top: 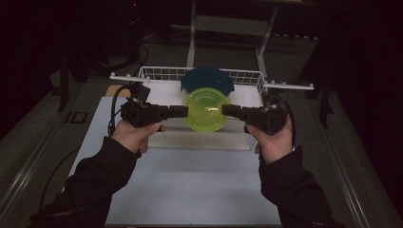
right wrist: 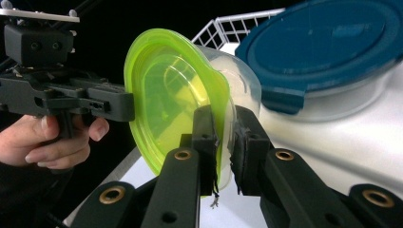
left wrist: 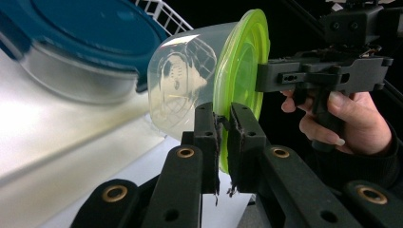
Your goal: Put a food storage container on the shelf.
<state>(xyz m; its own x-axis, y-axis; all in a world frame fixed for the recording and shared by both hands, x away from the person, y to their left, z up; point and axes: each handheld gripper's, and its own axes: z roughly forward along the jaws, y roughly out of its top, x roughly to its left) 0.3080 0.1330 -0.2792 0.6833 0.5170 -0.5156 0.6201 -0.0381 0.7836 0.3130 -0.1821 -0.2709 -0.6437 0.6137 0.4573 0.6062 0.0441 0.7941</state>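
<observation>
left gripper (top: pixel 184 112): jaws pinched on the left edge of the green lid (top: pixel 206 109), held by the left hand (top: pixel 135 135)
right gripper (top: pixel 225 111): jaws clamped on the lid's right edge, in the right hand (top: pixel 273 142)
tub (left wrist: pixel 183 90): clear, under the green lid, tipped up between both grippers, lifted off the tray (top: pixel 199 140)
blue tub (top: pixel 207 79): just behind, blue lid on, resting on the tray
rack (top: pixel 164 72): white wire, along the far edge

Two lidded containers (top: pixel 207 110), two grippers (top: pixel 183 112), one rack (top: pixel 157 73).
</observation>
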